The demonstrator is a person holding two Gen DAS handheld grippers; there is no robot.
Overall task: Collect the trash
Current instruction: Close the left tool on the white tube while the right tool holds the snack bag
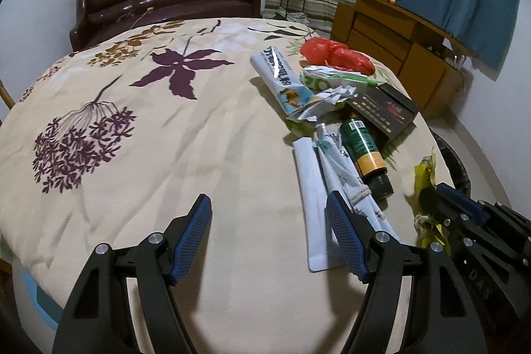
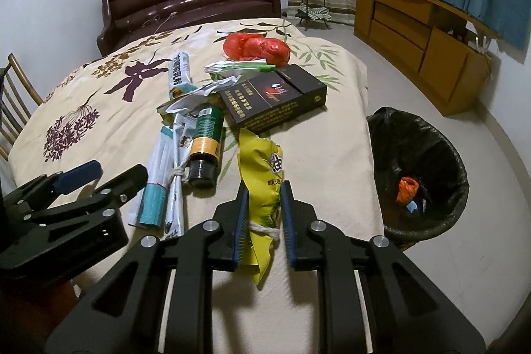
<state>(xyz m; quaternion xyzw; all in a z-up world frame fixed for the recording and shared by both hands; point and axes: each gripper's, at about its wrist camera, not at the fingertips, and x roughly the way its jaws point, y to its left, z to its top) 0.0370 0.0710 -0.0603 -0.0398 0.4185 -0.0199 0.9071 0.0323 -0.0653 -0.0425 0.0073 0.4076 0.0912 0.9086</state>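
Right gripper pinches my yellow snack wrapper at its string-tied waist, jaws narrow on it, over the floral tablecloth. Left gripper spread wide, holding nothing, its right pad just beside the white paper sleeve. Next out: tied white wrapper, green bottle lying on its side. Beyond, black carton, crumpled paper, red bag. Black-lined bin stands on the floor off the table's right edge.
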